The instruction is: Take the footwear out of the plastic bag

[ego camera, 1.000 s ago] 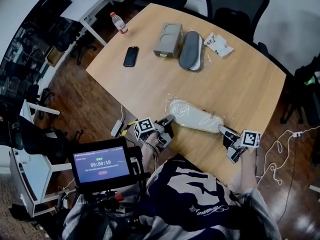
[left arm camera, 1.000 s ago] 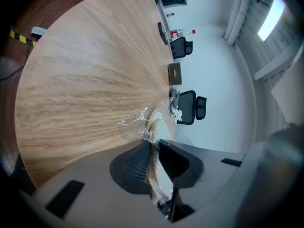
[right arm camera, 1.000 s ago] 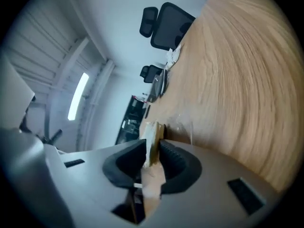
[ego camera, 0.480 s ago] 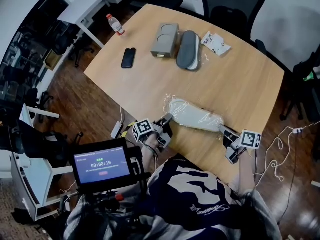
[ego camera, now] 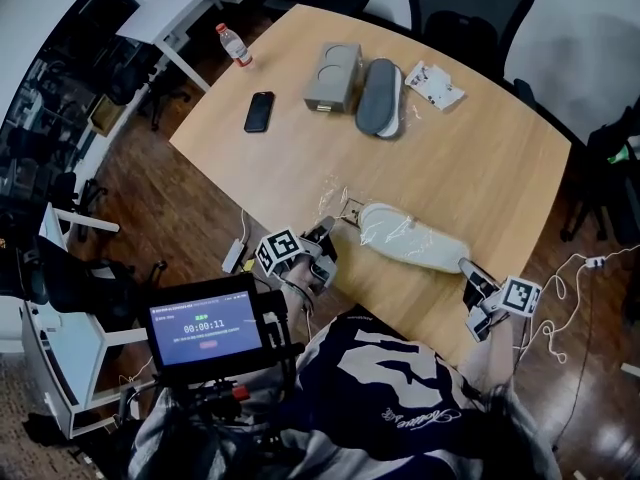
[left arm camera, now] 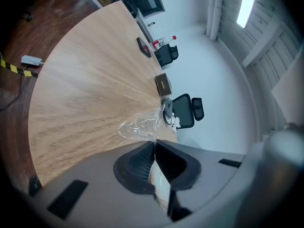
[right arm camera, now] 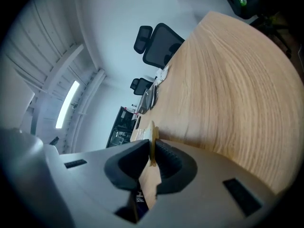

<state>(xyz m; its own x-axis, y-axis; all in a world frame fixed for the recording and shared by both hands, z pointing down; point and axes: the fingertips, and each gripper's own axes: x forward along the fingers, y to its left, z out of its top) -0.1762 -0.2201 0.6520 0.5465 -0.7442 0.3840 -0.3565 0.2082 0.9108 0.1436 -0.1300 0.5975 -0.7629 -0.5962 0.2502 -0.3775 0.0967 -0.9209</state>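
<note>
Am seeing left gripper [ego camera: 327, 231] clenching clear plastic bag [ego camera: 343, 208] edge; right gripper [ego camera: 467, 266] pinching end rim of white slipper [ego camera: 418, 240], lying on wooden table [ego camera: 480, 158] between both. Beyond: grey box [ego camera: 332, 76], second slipper [ego camera: 379, 98], smartphone [ego camera: 260, 111], water bottle [ego camera: 233, 43]. Timer on rig screen [ego camera: 207, 325] is reading 00:00:11. Pinched rim is showing only in right gripper view.

Timer 00:00:11 on the small screen [ego camera: 206, 330], script print on the dark shirt [ego camera: 400, 413] probably too blurred to read

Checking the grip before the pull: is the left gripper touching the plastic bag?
Touching. In the left gripper view, the left gripper is shut on the crumpled edge of the plastic bag.
</note>
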